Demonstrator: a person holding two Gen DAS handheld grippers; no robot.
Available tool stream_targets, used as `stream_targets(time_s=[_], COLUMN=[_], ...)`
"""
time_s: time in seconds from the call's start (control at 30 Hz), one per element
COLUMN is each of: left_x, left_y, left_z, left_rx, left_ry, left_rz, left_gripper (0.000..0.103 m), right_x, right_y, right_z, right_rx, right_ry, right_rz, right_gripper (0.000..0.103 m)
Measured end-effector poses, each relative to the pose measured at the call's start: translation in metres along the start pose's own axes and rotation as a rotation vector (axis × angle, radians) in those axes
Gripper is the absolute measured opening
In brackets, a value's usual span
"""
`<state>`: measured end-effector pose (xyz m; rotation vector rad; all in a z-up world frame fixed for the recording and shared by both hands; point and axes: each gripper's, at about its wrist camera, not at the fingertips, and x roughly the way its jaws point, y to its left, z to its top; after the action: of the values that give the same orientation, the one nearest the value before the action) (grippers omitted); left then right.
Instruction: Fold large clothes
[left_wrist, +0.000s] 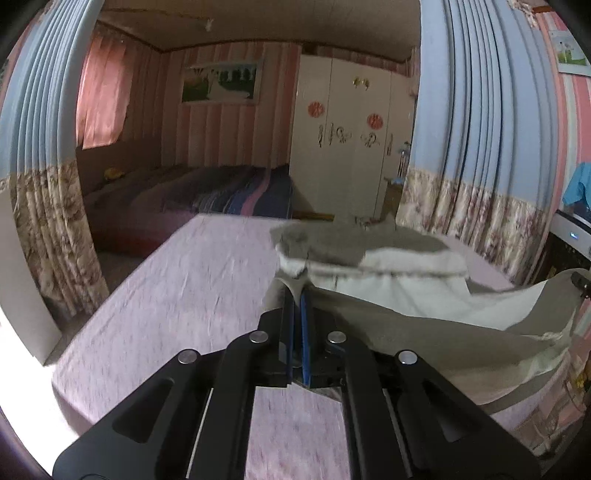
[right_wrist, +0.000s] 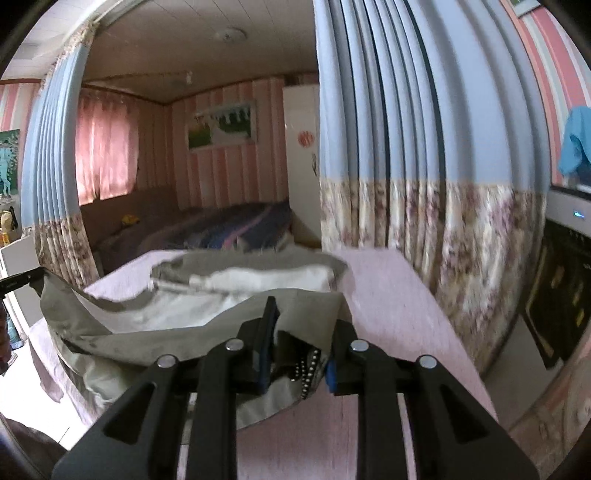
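Seemingly, from the left wrist, the left gripper (left_wrist: 297, 295) is clamped on a grey-and-cream garment (left_wrist: 406, 295) lifted over the pink-sheeted bed (left_wrist: 177, 295); that thin pinch could slip. From the right wrist, the right gripper (right_wrist: 303, 332) has jaws apart around the hem, which may drop.

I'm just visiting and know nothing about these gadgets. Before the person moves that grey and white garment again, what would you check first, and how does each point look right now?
1. Left tool clamped on the garment: ok, its blue pads are closed on a fabric edge.
2. Right tool gripping the garment: not ok, its fingers stand apart with cloth and a zipper loose between them.
3. Garment lying flat: not ok, it is bunched and partly lifted.
4. Room on the pink table cover for the fold: ok, bare cloth shows beside the garment.
5. Garment edge hanging off the near side: cannot tell, the tools hide it.
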<state>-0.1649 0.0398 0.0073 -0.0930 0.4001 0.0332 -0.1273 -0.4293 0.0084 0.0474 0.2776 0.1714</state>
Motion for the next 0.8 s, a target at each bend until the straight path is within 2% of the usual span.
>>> stream_targets(time_s=[0.1,0.2,0.3,0.43,0.5,0.67,0.8], left_x=[0.029,0.064,0.11,0.178,0.222,0.32,0.4], left_y=[0.0,-0.004,-0.004,-0.005,-0.01,-0.01,-0.006], left_z=[0.025,0.048,0.076,0.111,0.125,0.149,0.16], left_rx=[0.017,0.069,0.091,0.086,0.123,0.12,0.094], left_ry=[-0.019,-0.059,-0.084,-0.063,-0.042,0.045,0.149], left_rz=[-0.018,-0.004,0.007,0.008,0.031,0.061,0.091], left_gripper=[0.001,0.001,0.001,0.002,0.002,0.002,0.002], right_x=[0.029,0.066,0.116,0.197,0.236,0.339,0.414], right_y=[-0.001,-0.006,-0.016,-0.031,-0.036,-0.048,-0.05], right_z=[0.023,0.044,0.065,0.088,0.098,0.114,0.115], right_rx=[0.001,0.013,0.044,0.072,0.075,0.091,0.05], right_ry=[-0.02,-0.046,-0.039,0.013,0.046,0.141,0.238], right_rz=[0.008,0.01,0.01,-0.003,-0.006,-0.02,-0.063], right_gripper=[0.022,0.022,0.022,0.022,0.022,0.022,0.022])
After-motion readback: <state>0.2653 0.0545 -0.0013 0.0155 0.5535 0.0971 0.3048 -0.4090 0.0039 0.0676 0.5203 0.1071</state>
